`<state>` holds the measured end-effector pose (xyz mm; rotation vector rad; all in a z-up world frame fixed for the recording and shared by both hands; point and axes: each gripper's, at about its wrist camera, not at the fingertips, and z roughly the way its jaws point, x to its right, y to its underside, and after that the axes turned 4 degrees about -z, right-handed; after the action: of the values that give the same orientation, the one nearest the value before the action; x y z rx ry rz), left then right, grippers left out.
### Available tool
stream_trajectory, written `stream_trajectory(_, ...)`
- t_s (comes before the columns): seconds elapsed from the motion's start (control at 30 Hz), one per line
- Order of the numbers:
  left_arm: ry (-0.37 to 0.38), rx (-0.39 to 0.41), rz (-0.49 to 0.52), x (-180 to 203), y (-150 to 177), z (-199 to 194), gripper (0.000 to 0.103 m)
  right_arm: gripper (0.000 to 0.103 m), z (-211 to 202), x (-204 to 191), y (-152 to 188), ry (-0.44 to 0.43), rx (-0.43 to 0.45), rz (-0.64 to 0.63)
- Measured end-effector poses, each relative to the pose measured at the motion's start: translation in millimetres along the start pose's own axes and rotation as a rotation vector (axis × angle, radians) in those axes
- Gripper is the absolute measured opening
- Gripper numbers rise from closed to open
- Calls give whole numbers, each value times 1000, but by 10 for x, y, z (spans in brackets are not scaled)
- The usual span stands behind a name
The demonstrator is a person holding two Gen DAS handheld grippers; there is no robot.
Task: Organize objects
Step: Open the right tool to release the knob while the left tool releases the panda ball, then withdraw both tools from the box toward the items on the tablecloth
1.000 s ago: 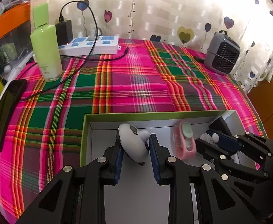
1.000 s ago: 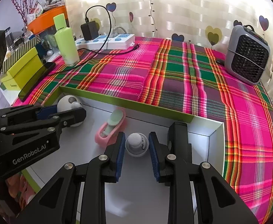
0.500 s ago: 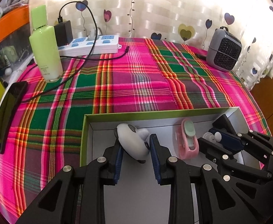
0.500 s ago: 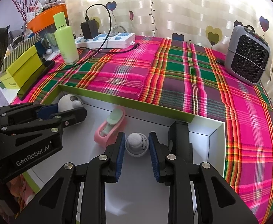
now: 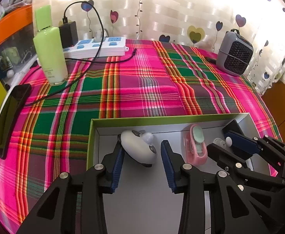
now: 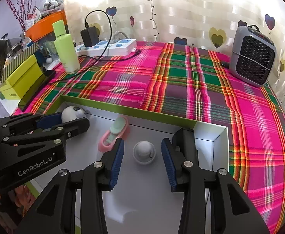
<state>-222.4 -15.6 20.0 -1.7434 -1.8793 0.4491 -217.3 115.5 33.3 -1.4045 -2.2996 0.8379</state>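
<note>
- My left gripper (image 5: 141,160) jaws have just opened off the white oval gadget (image 5: 137,149); it lies in the box (image 5: 162,119)
- My right gripper (image 6: 142,159) jaws likewise parted; small white ball (image 6: 144,152) released beside pink clipper (image 6: 114,133)
- Nothing obvious left on the counter (image 5: 142,89) to box; nearly done, I judge

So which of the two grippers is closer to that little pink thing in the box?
Right, narrowly. The right gripper has one finger tip almost against the pink item. The left gripper sits further off, around the white oval gadget.
</note>
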Motion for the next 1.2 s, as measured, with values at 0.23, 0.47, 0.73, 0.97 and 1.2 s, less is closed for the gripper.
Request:
stream_trajectory(0.23, 2, 10, 0, -3, 28, -78, 43, 42, -56, -15, 21, -2, 16, 4)
stream_trajectory(0.47, 3, 26, 0, 7, 68, -196, 46, 42, -143, -32, 72, -10, 33, 9)
stream_trajectory(0.73, 2, 46, -7, -16, 156, -349, 46, 52, -296, -58, 155, -22, 71, 18)
stream_trajectory(0.97, 6, 62, -17, -31, 255, -489, 46, 52, -414, -89, 235, -10, 80, 25)
stream_trajectory(1.2, 8, 82, -7, -23, 378, -652, 46, 52, -558, -116, 333, -8, 96, 44)
